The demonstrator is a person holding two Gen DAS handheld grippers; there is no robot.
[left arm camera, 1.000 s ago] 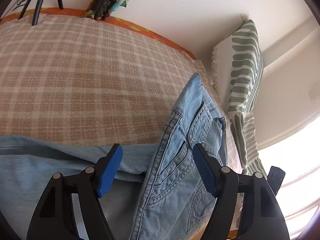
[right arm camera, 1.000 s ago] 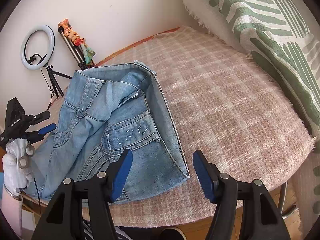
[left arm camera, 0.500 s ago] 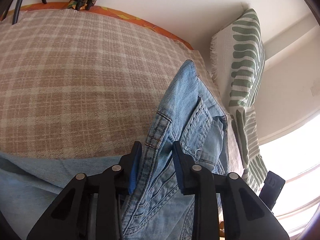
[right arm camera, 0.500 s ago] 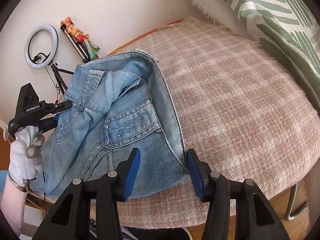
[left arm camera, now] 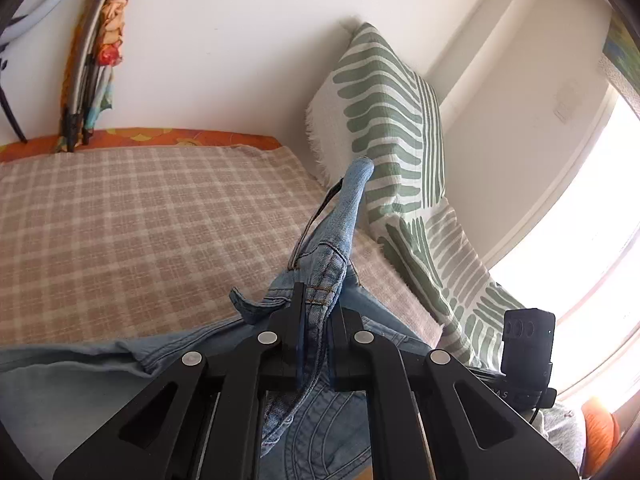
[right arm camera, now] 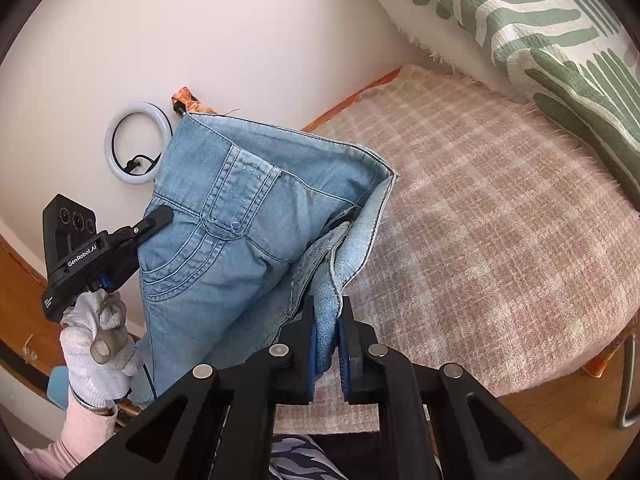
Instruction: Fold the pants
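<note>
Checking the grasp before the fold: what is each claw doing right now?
Left claw: closed on the jeans waistband.
Right claw: closing, denim edge clamped between its pads.

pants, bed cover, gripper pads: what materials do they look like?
Pants: light-wash denim, visible twill and contrast double stitching. Bed cover: woven plaid, likely cotton or wool; fuzzy fringed edge. Right gripper pads: blue, ribbed, probably rubber or soft plastic; arms matte black plastic.

Only readable text is "GenRobot.AI", white print on the black left gripper point(right arm camera: 162, 216) body, left side of the right wrist view.
</note>
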